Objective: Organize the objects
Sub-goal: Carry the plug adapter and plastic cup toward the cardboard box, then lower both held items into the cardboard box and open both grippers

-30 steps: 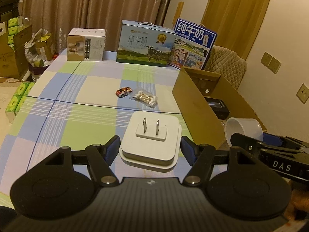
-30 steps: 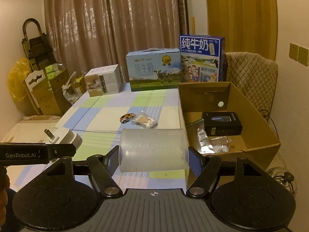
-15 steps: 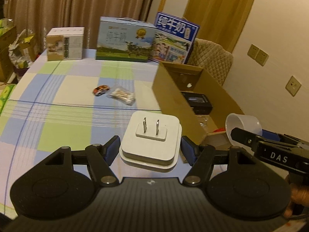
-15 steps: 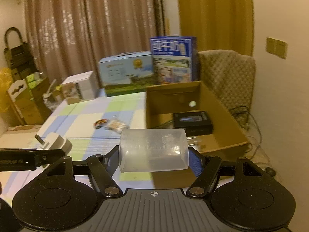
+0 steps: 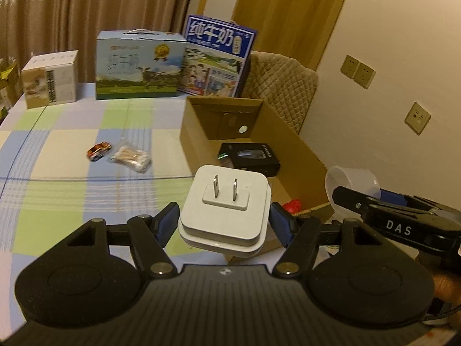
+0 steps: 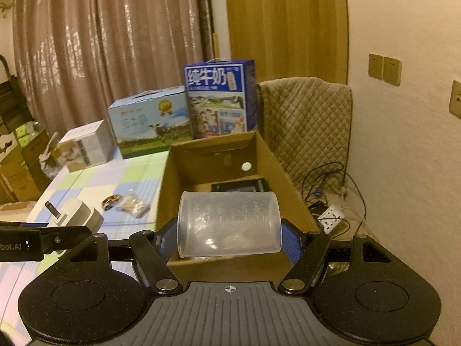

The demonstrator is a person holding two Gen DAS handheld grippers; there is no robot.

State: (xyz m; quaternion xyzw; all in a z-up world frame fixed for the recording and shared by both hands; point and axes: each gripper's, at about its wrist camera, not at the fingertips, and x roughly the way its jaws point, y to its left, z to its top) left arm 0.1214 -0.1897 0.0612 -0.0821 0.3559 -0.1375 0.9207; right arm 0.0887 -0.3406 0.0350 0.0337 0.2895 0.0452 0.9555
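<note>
My left gripper (image 5: pixel 223 220) is shut on a white plug adapter (image 5: pixel 226 212), prongs facing up, held over the near left wall of the open cardboard box (image 5: pixel 198 144). My right gripper (image 6: pixel 229 235) is shut on a clear measuring cup (image 6: pixel 229 225) lying sideways, above the box's (image 6: pixel 268 155) near end. The cup (image 5: pixel 351 180) also shows at the right of the left wrist view, and the adapter (image 6: pixel 77 216) at the left of the right wrist view. A black carton (image 5: pixel 250 158) lies inside the box.
A toy car (image 5: pixel 98 150) and a bag of cotton swabs (image 5: pixel 131 157) lie on the checked tablecloth (image 5: pixel 57 173). Two milk cartons (image 5: pixel 139 65) (image 5: pixel 219 57) and a white box (image 5: pixel 50 79) stand at the table's far edge. A power strip (image 6: pixel 331 216) lies on the floor right of the box.
Both grippers have carried their loads to the right, from over the tablecloth to over the cardboard box. Both grips stay the same.
</note>
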